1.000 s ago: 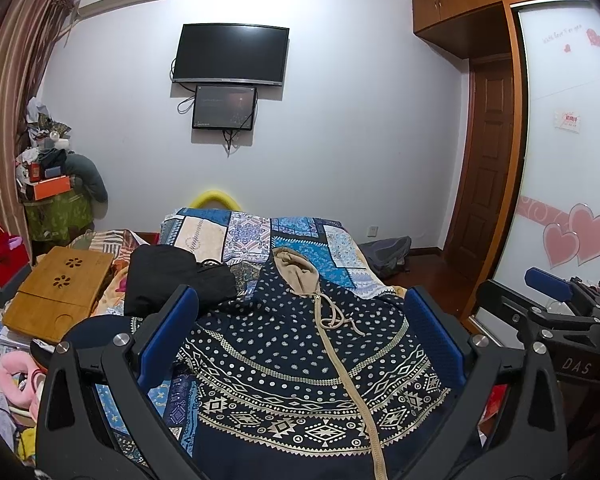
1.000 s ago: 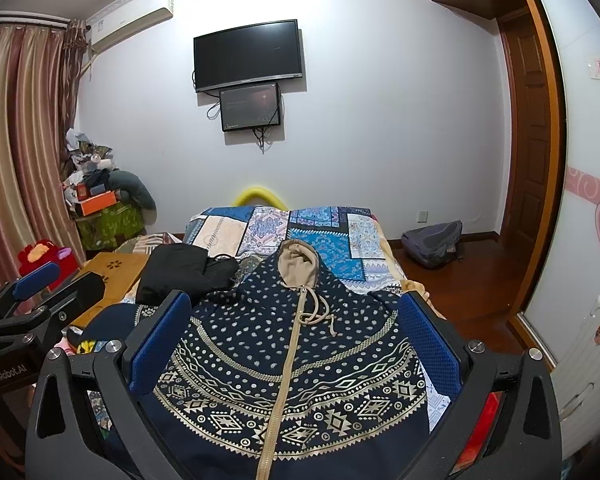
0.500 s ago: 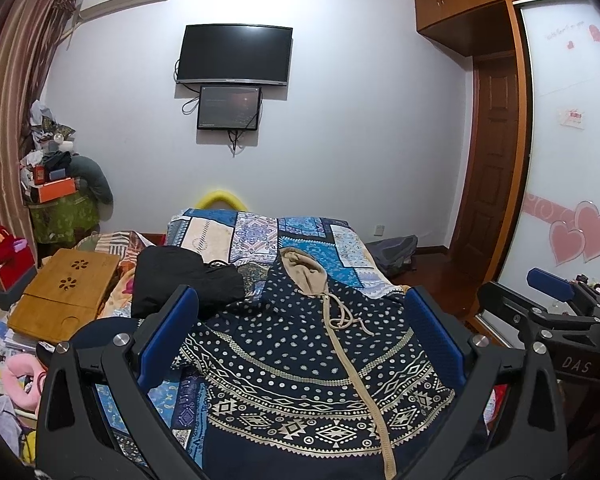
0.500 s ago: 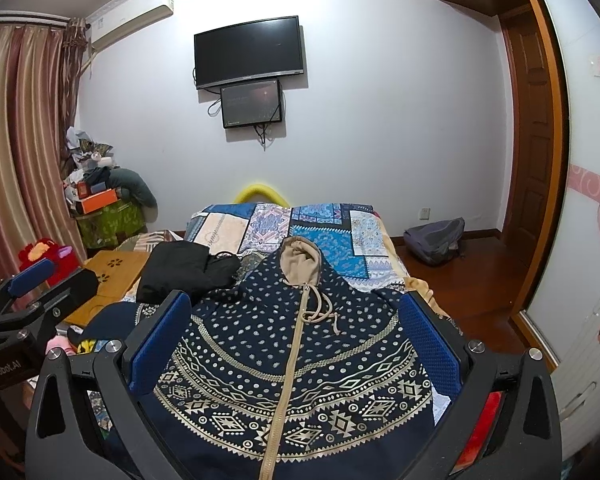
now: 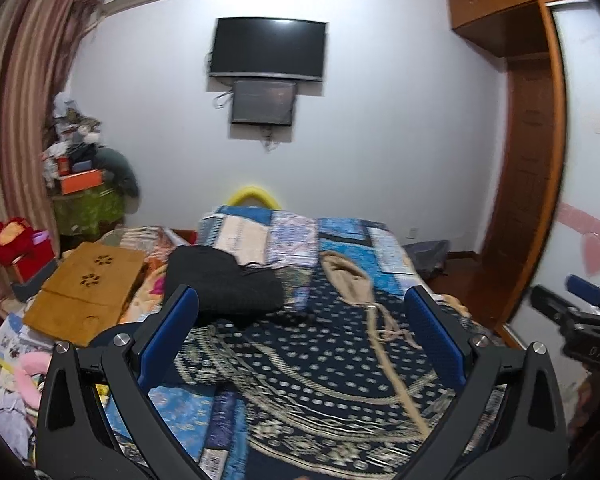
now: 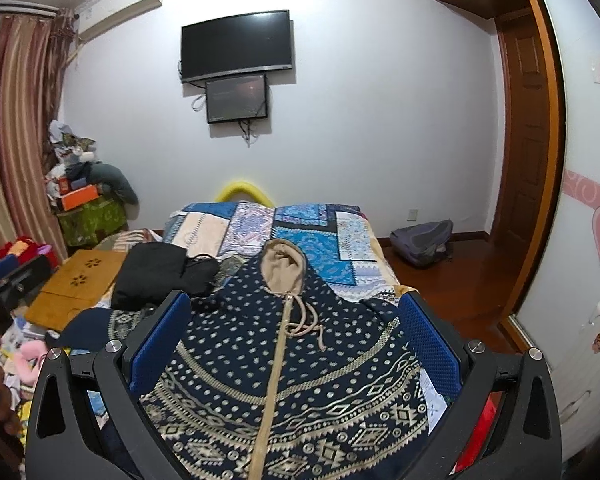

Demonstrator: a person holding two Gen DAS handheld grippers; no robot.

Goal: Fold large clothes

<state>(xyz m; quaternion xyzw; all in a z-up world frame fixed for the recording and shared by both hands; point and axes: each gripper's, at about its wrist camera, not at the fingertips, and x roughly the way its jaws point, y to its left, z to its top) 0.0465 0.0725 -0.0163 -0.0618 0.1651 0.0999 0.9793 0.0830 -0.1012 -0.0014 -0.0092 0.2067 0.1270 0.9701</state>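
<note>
Below, navy patterned hooded garment [image 6: 300, 360] spread flat on bed [image 6: 320, 232], hood toward twelve o'clock; left gripper [image 5: 302, 332] and right gripper [image 6: 296, 340] both spread wide, empty, above it.

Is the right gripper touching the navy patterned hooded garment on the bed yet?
Apart. The right wrist view shows the right gripper open and empty, its blue pads spread wide above the navy patterned hooded garment, gripping no fabric.

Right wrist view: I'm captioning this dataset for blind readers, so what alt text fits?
A navy patterned hooded garment lies spread on a patchwork-covered bed, framed by the open right tool. A black garment lies to its left; a wall TV hangs beyond.
</note>
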